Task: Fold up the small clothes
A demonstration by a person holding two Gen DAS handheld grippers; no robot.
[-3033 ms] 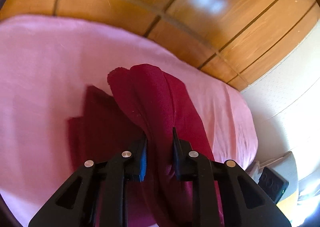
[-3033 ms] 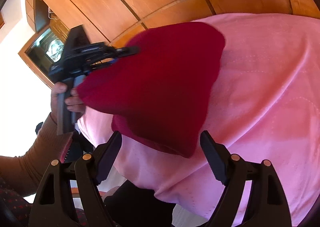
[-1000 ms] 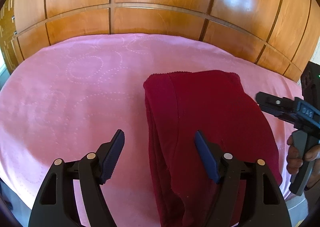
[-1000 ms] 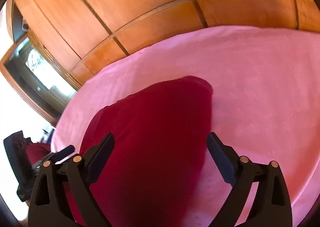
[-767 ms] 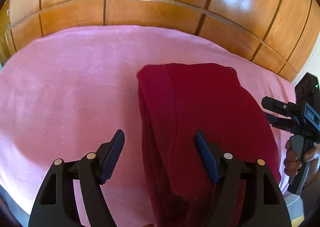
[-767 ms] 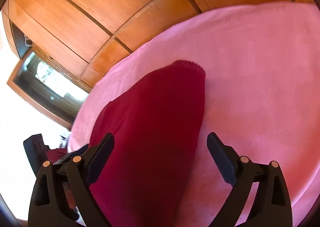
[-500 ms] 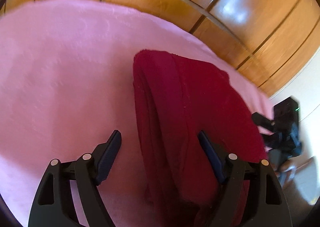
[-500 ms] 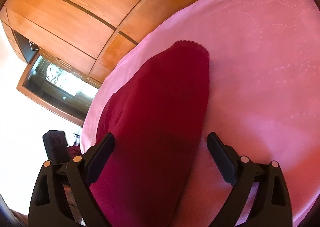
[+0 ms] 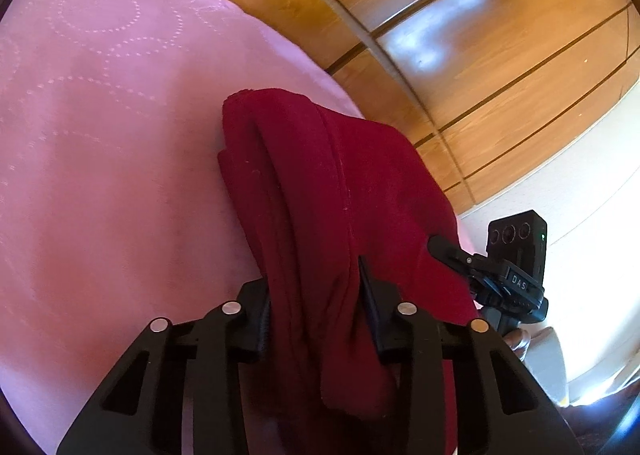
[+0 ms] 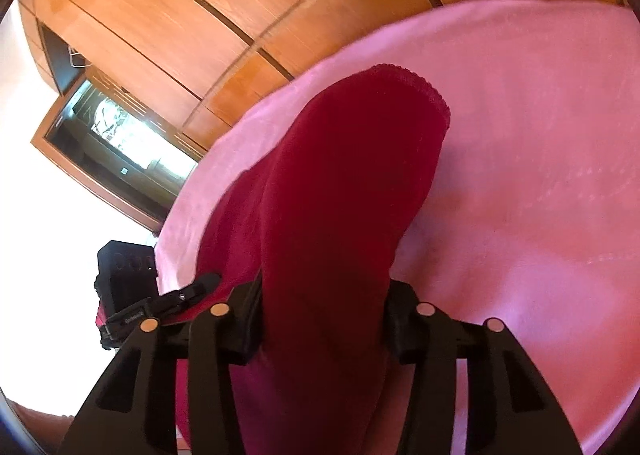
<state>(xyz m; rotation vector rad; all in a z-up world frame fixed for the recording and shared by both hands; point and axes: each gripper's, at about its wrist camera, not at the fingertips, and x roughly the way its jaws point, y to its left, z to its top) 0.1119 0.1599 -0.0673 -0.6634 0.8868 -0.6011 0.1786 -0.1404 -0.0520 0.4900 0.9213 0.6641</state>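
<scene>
A dark red folded garment lies on the pink bedspread. My left gripper is shut on the near edge of the garment, with the layered cloth bunched between its jaws. My right gripper is shut on the garment's other near corner, and the cloth hides the space between its jaws. The right gripper also shows in the left wrist view at the garment's right side. The left gripper shows in the right wrist view at the lower left.
Wooden wall panels stand behind the bed. A dark framed glass opening is at the left in the right wrist view. The pink bedspread spreads wide to the right of the garment.
Both grippers were open over the folded garment and have now come down and shut on its near edge. The left gripper had let go of the garment between the earliest frame and that one.
</scene>
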